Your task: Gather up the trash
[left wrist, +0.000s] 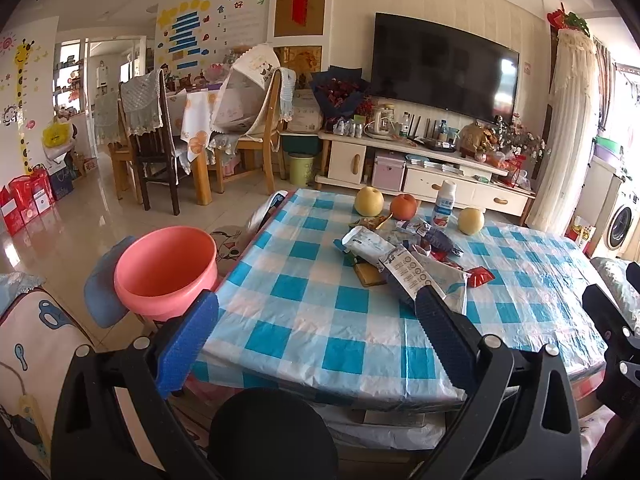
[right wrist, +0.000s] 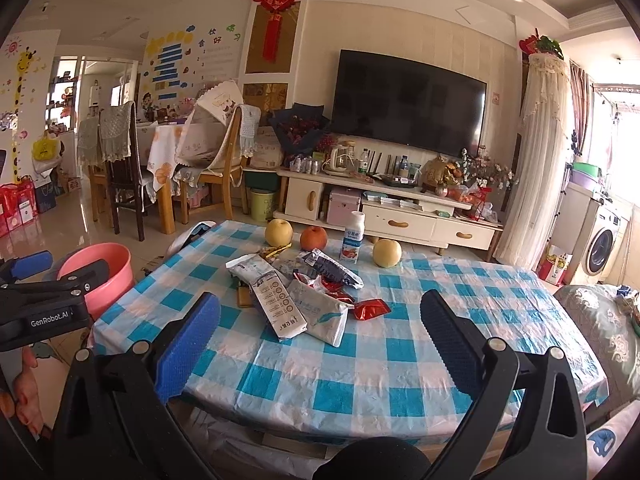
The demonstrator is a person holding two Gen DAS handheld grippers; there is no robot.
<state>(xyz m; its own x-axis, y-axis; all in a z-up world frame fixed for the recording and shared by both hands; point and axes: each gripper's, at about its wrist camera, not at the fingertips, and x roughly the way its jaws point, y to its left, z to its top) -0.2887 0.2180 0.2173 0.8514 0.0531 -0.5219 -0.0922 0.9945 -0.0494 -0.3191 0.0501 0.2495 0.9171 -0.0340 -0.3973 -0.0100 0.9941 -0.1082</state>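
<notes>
A desk (right wrist: 360,368) draped in a blue-and-white checked cloth fills the near part of a living room, with a wall-mounted television (right wrist: 408,100) and a cream cabinet (right wrist: 400,216) beyond it and a dining set further off on the tiled floor.

The trash, a pile of wrappers (right wrist: 304,292), lies near the middle of the desk. Its biggest piece, a white pouch (right wrist: 276,304), has its long axis running from the desk's far edge toward the near edge, its printed end nearest the cameras. A small red wrapper (right wrist: 370,309) lies just beside the pile, on the side away from the basin.

Beyond the pile, along the desk's far edge, stand two yellow pears (right wrist: 279,233), a red apple (right wrist: 313,238) and an upright white bottle (right wrist: 354,238).

A pink basin (left wrist: 166,270) sits beside the desk's left edge, lower than the desktop; what shows of its inside looks bare.

The left gripper (left wrist: 316,312) hovers over the desk's near edge, jaws spread wide, holding nothing. The right gripper (right wrist: 320,320) hangs likewise, jaws spread and empty, short of the pile.
</notes>
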